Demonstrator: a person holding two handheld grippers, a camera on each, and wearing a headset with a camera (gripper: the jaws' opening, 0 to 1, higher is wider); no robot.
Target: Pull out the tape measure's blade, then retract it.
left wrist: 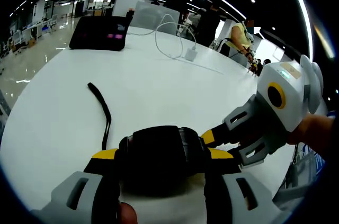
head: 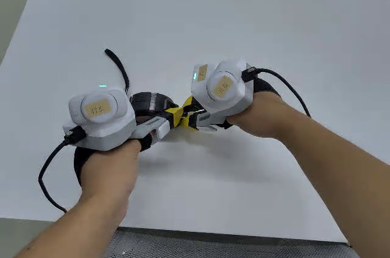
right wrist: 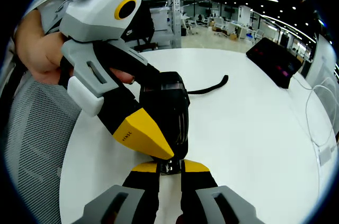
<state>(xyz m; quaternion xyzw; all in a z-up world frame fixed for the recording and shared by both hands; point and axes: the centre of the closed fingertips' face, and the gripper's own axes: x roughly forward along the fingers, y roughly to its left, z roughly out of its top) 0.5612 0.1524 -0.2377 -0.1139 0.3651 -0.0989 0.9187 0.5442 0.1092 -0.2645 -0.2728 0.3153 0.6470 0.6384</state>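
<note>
Black tape measure (head: 149,103) is near the desk's (head: 274,38) front edge, approx mid-width. Its long axis runs roughly along that edge, blade mouth facing R, and its strap (head: 119,66) trails toward the far L corner. L gripper (left wrist: 162,155) is clamped across the case. R gripper (right wrist: 170,167) points back at it, jaws pinched on the blade tip (right wrist: 170,170), right by the case. L hand (head: 109,169) and R hand (head: 262,114) are knuckles-up, with forearms converging from the front edge.
</note>
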